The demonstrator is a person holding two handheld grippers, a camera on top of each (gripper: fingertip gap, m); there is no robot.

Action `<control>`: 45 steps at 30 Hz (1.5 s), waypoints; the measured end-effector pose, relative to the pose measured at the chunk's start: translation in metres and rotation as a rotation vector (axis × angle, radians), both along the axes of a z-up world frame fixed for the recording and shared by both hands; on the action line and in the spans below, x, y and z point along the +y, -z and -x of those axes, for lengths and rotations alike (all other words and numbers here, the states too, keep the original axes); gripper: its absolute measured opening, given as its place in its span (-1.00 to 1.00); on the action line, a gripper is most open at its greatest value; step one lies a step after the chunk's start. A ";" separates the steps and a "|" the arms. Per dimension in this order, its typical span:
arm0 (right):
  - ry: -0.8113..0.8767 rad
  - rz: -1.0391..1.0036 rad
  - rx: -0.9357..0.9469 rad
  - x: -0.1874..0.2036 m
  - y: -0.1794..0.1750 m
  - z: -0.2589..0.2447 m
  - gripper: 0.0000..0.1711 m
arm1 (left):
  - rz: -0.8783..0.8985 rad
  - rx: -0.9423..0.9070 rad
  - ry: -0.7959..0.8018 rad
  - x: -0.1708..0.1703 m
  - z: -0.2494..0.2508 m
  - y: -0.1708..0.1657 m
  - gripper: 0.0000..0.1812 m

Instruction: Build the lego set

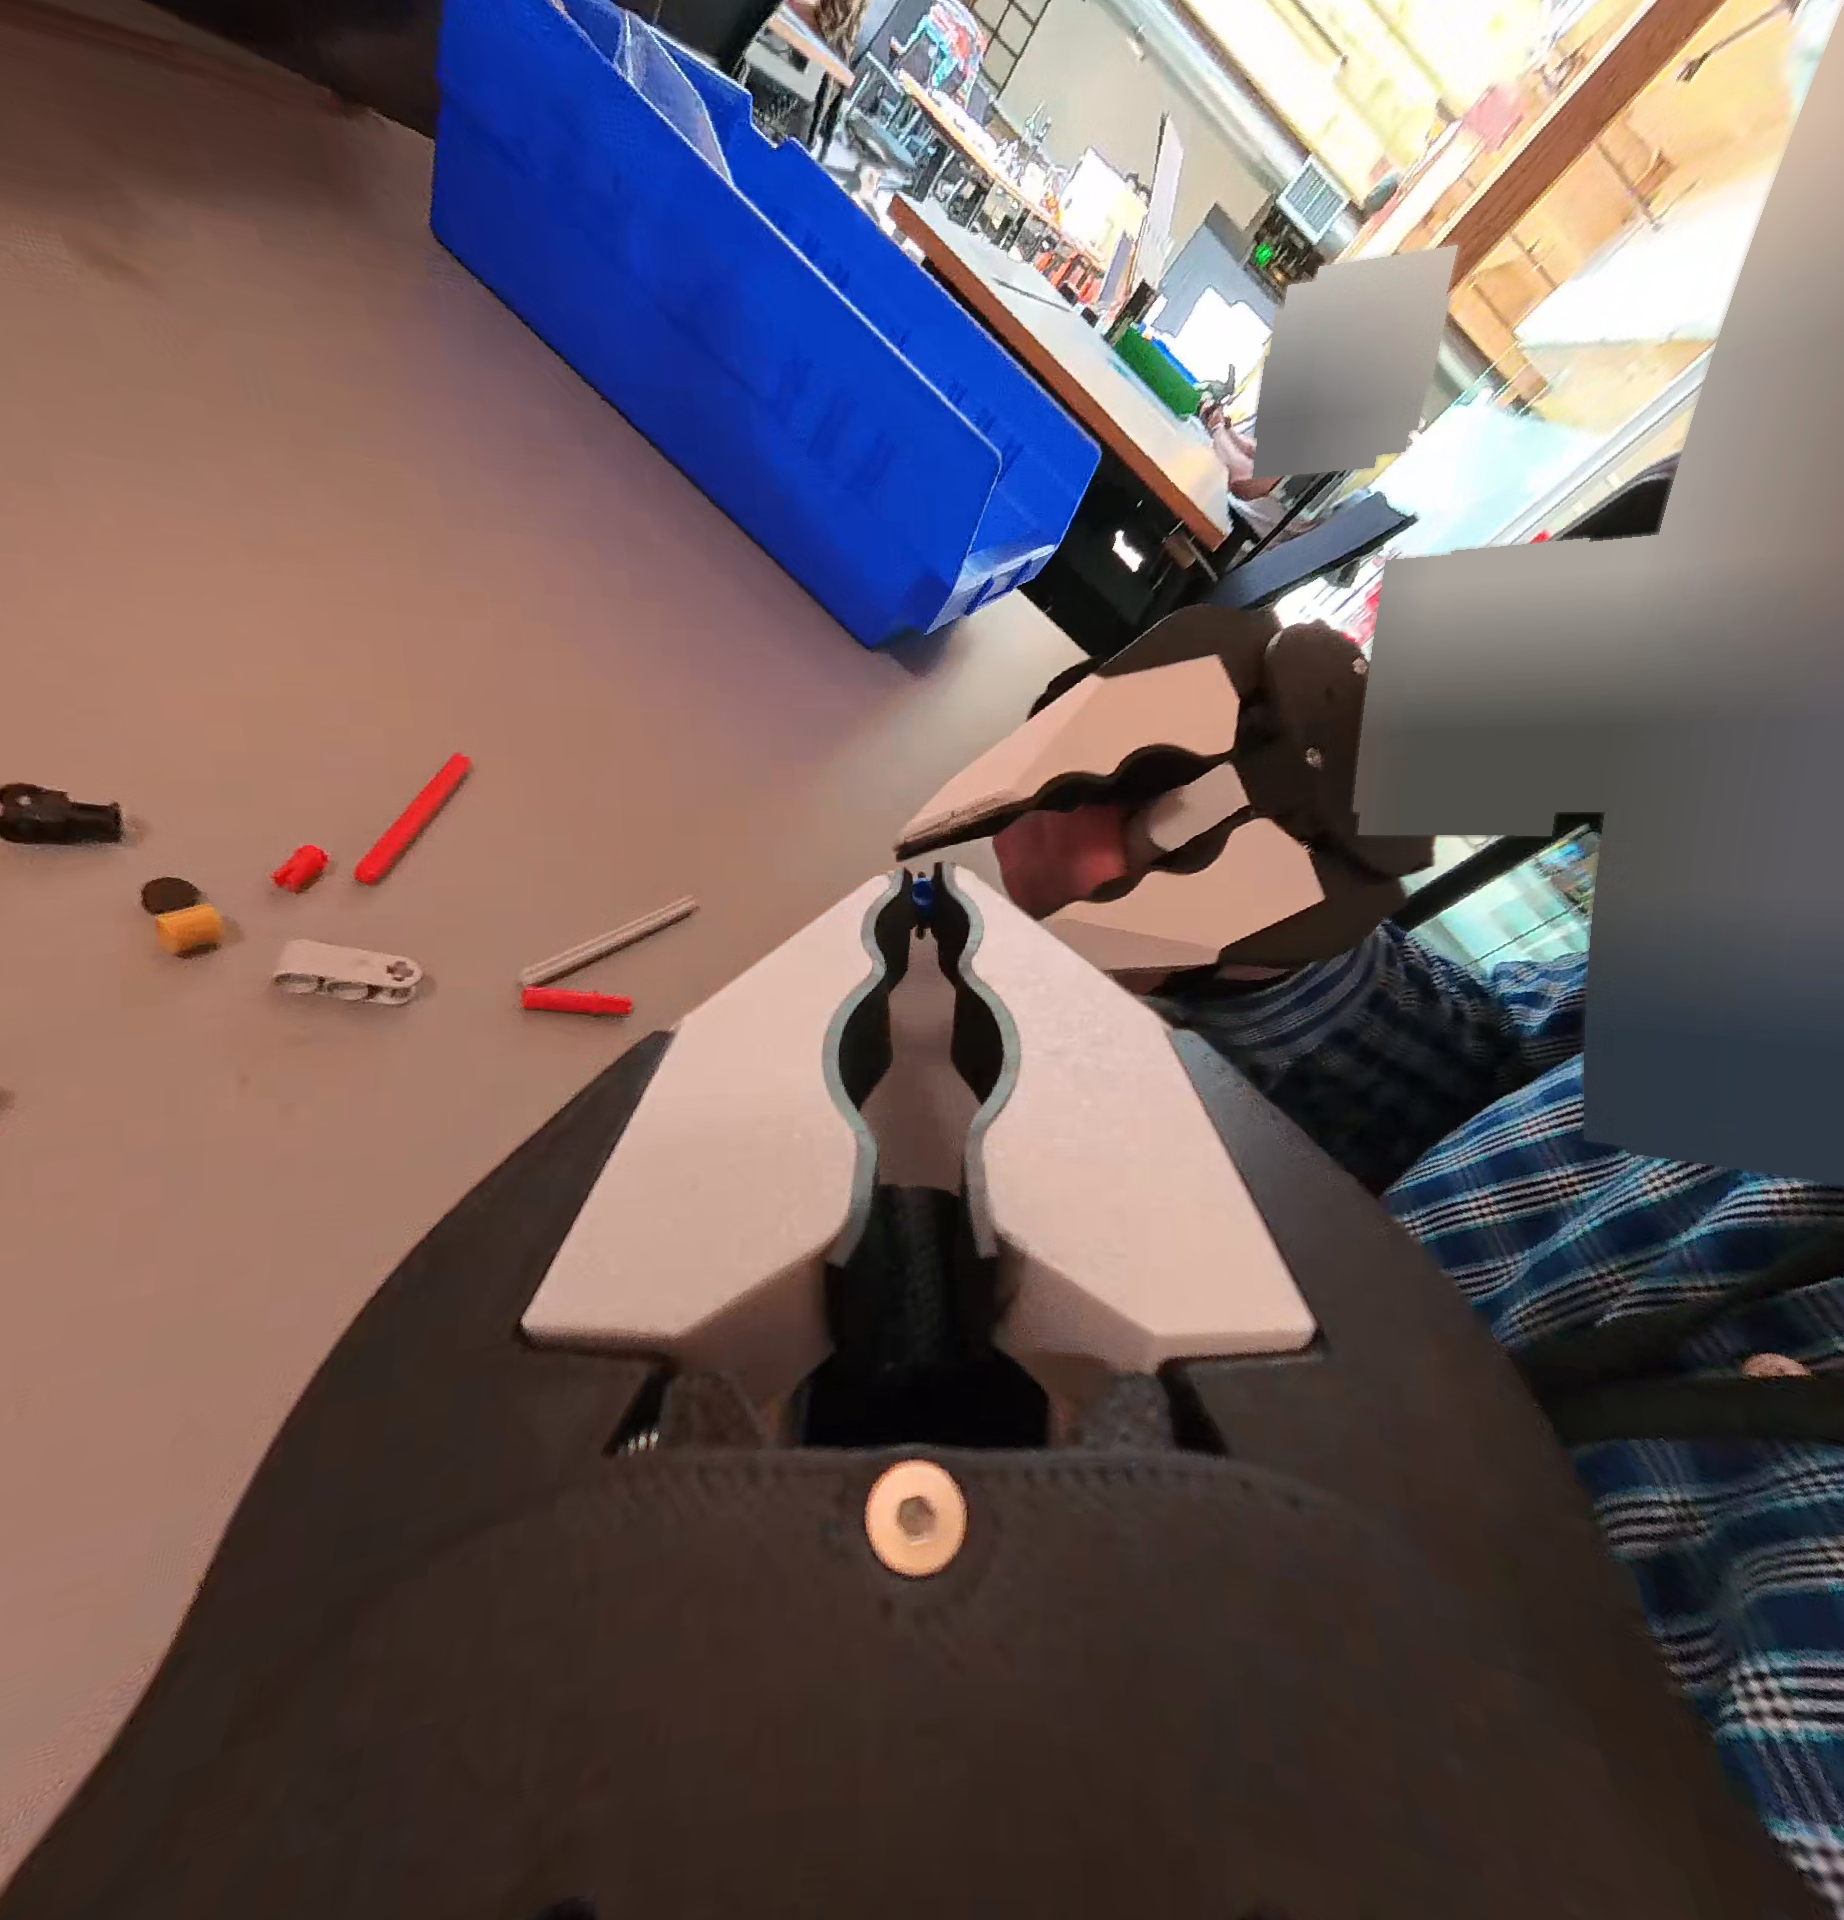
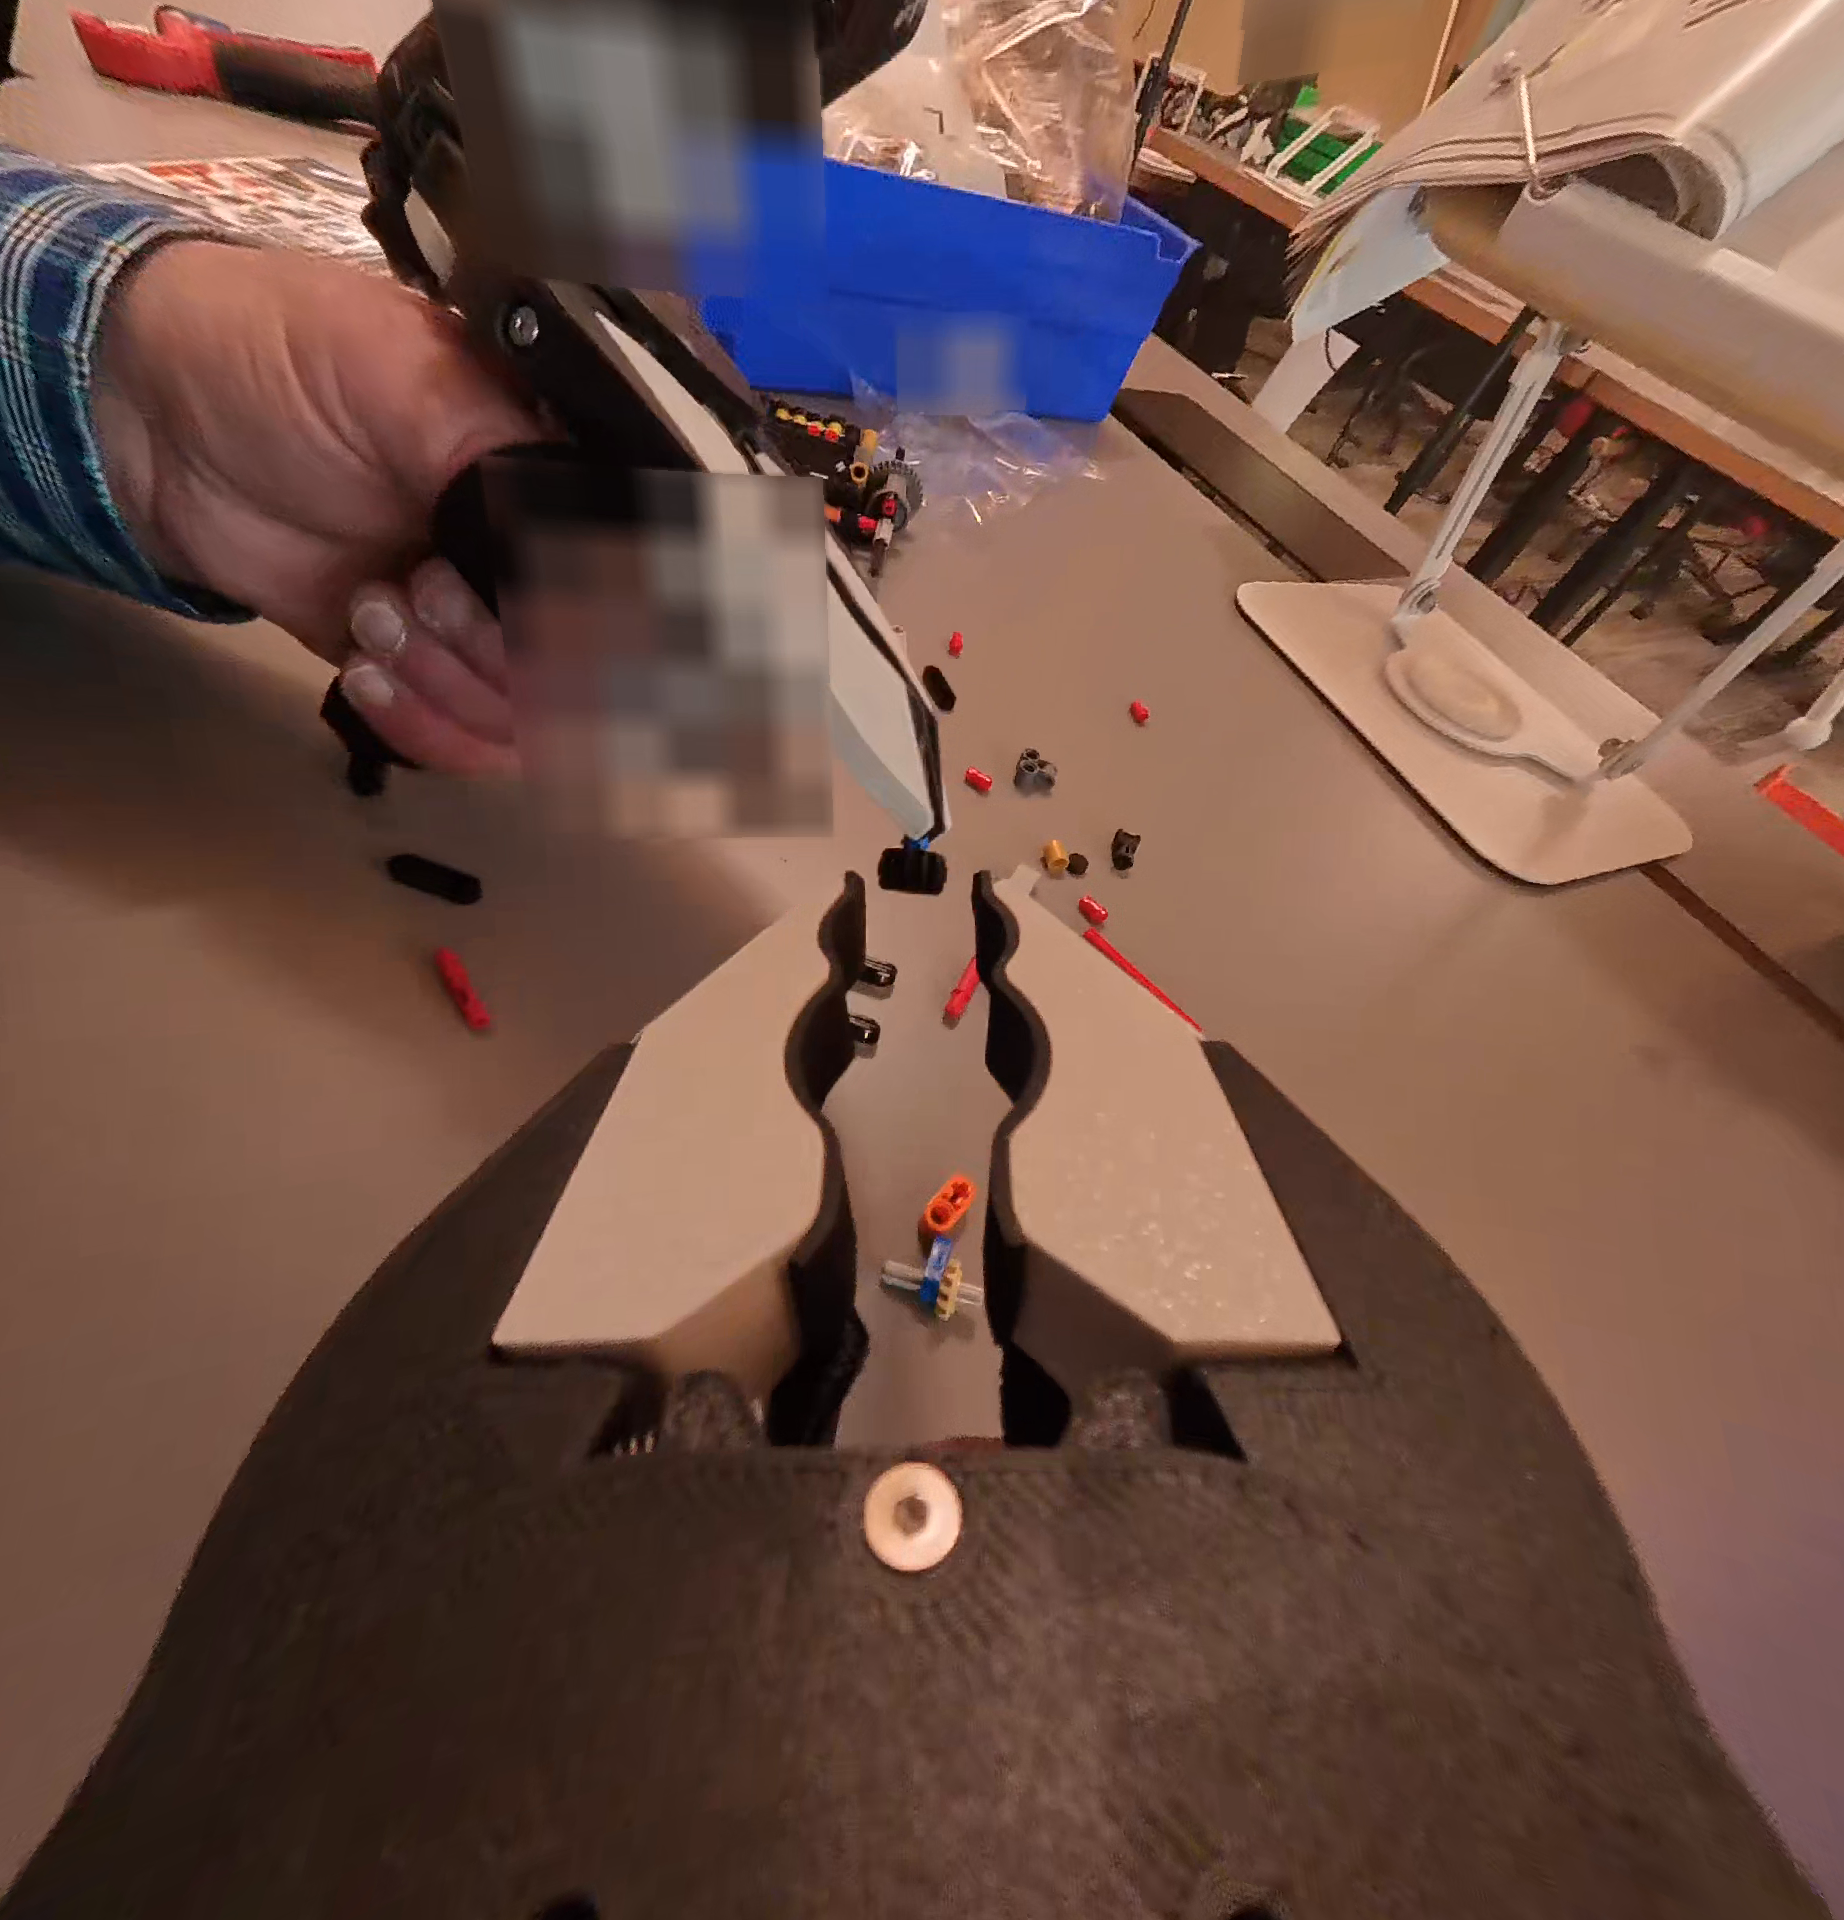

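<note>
Blue bin (image 2: 949,281) of clear bags (image 2: 1001,94) behind; left gripper (image 1: 923,891) jaws pinching blue pin (image 1: 921,894), right gripper (image 2: 913,883) jaws apart, empty.

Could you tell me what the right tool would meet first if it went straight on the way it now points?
Probably the small black piece hanging from the left tool, just beyond the right tool, though depth is unclear.

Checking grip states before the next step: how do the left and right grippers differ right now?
The left gripper is shut on a small blue pin with a black piece on it; the right gripper is open and empty. The left reaches in from the side; the right faces that piece. Both have grey fingers with wavy black pads.
</note>
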State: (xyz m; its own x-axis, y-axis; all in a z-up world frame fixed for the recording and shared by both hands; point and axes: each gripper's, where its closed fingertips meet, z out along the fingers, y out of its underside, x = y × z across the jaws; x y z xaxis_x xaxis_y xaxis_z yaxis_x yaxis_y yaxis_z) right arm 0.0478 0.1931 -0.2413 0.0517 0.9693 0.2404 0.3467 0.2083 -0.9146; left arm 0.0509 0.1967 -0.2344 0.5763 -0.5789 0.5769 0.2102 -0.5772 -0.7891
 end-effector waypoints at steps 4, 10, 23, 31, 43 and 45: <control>-0.015 0.023 0.016 -0.002 -0.002 0.000 -0.88 | 0.019 -0.054 0.002 0.000 -0.003 -0.001 -0.97; -0.018 0.041 0.022 -0.001 -0.003 -0.001 -0.89 | 0.013 -0.067 0.001 0.000 -0.003 -0.001 -0.96; -0.029 -0.035 -0.118 0.016 0.019 -0.016 -0.89 | -0.079 0.914 -0.017 -0.010 0.024 0.079 -0.38; -0.055 -0.027 -0.143 0.014 0.026 -0.015 -0.89 | -0.088 0.975 -0.045 -0.004 0.022 0.083 -0.71; -0.206 -0.008 -0.337 0.004 0.053 -0.013 -0.89 | -0.198 0.996 0.157 -0.015 0.019 0.082 -0.65; -0.233 0.013 -0.360 0.001 0.057 -0.012 -0.89 | -0.169 0.989 0.160 -0.016 0.021 0.082 -0.56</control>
State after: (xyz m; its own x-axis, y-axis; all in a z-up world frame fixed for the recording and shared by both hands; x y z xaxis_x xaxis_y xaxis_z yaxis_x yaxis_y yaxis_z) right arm 0.0602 0.1939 -0.2981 -0.2542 0.9482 0.1908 0.5889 0.3082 -0.7472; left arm 0.0303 0.1811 -0.3160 0.6596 -0.7207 -0.2134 -0.6511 -0.4061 -0.6412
